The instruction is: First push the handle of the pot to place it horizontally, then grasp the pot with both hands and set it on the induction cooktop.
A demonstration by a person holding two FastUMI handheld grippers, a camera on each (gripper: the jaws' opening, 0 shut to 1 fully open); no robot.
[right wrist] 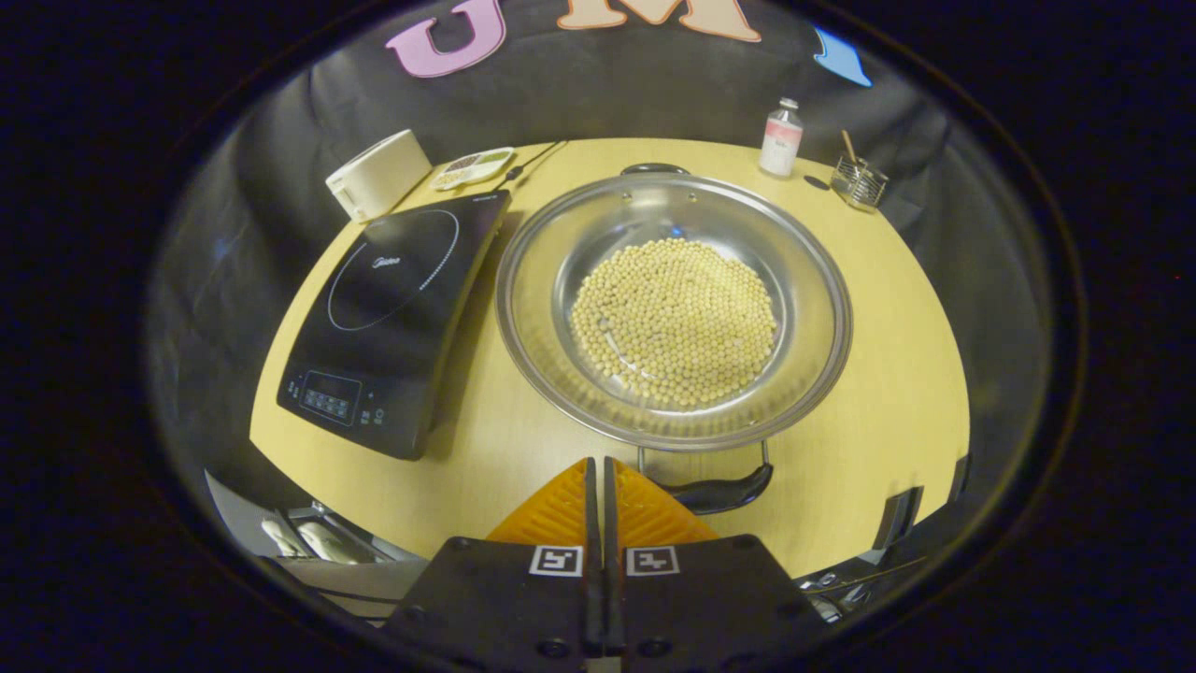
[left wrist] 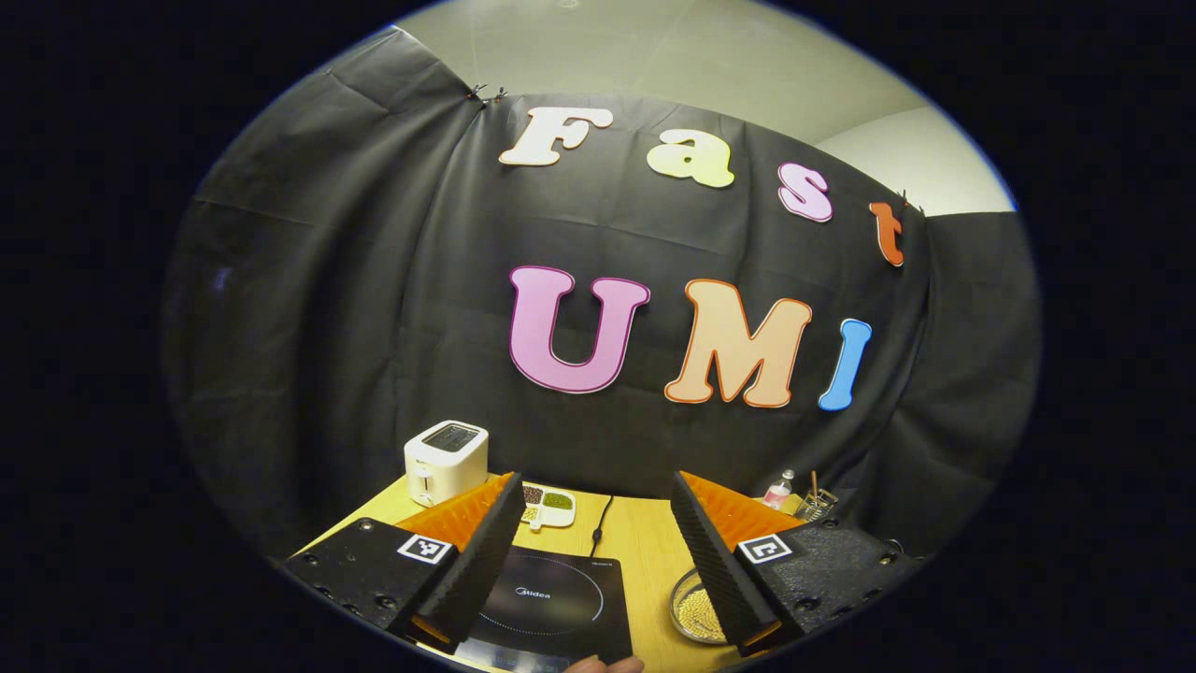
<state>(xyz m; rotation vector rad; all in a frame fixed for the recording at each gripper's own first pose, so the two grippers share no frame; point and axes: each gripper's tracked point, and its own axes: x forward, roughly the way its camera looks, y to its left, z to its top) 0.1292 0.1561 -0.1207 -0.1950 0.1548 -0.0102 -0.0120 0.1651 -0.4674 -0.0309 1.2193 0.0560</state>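
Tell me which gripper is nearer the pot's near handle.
Right. The right gripper sits shut beside the near handle; the left gripper hangs open over the cooktop.

Lighting, as I read it from my station: even, warm indoor light from overhead; I cannot see the lamp itself.

Shadows: soft and short. In the right gripper view I see a dim band between the black glass induction cooktop (right wrist: 392, 308) and the wide stainless steel pot (right wrist: 673, 308).

Glare: faint sheen on the pot's inner wall and on the cooktop's surface (left wrist: 551, 598).

Distortion: strong fisheye bending; the pale yellow wooden table (right wrist: 897, 374) curves at its edges.

Focus: centres sharp; I find the rims dim and slightly soft.
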